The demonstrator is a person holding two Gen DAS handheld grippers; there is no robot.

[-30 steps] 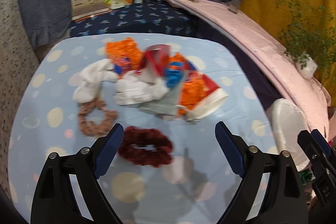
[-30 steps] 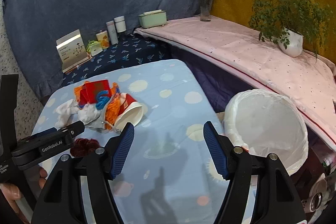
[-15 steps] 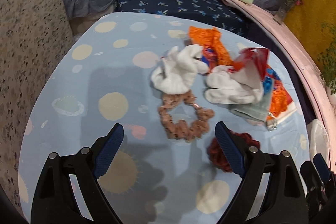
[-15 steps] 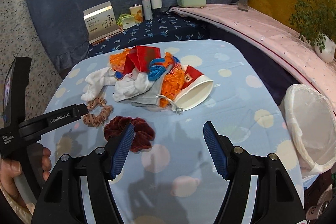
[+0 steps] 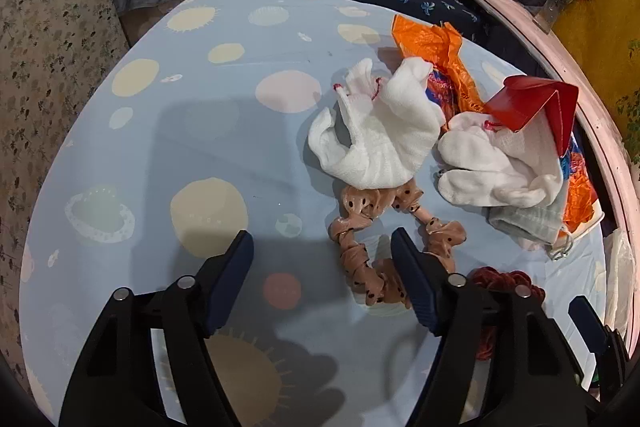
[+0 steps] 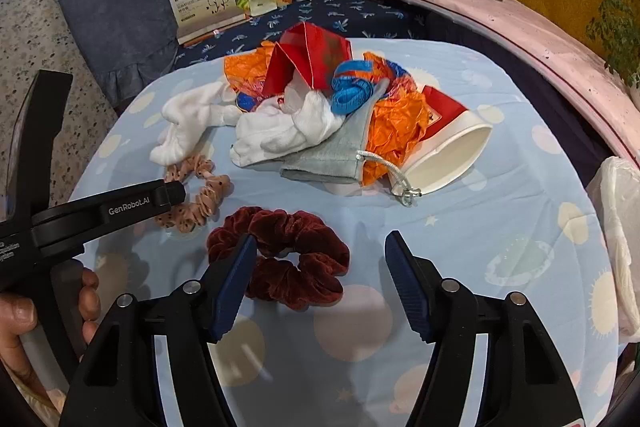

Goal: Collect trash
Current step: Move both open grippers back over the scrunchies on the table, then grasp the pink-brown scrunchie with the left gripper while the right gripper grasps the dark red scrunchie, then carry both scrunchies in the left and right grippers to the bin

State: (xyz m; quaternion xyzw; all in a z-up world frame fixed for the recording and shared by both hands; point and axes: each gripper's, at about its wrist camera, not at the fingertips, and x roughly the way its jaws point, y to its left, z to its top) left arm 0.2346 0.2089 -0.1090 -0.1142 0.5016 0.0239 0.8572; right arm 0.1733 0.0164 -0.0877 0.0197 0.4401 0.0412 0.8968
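The left gripper [image 5: 322, 253] hangs over the spotted blue cloth [image 5: 208, 131] with its jaws apart and nothing between them; they have just been closing somewhat. Its right finger overlaps the pink dotted scrunchie [image 5: 360, 255], so a squeeze here could catch that hair tie, which is no trash. The right gripper [image 6: 320, 259] is also apart and empty, its left finger just over the dark red scrunchie [image 6: 280, 251], which lies mostly between the jaws; the same mistake threatens there.

The real trash lies ahead of both claws: the orange plastic bag [image 6: 396, 131], the red folded card [image 6: 308, 55] and the paper cup [image 6: 448, 155], heaped together with white socks [image 6: 280, 135] and a grey pouch [image 6: 332, 159]. A grab into the heap may drag a sock or the pouch's cord along. The cup lies on its side and may roll if nudged. The white lined bin [image 6: 616, 227] sits far to the right of the right claw, past the cloth's edge, so a loose hold could drop scraps on the way
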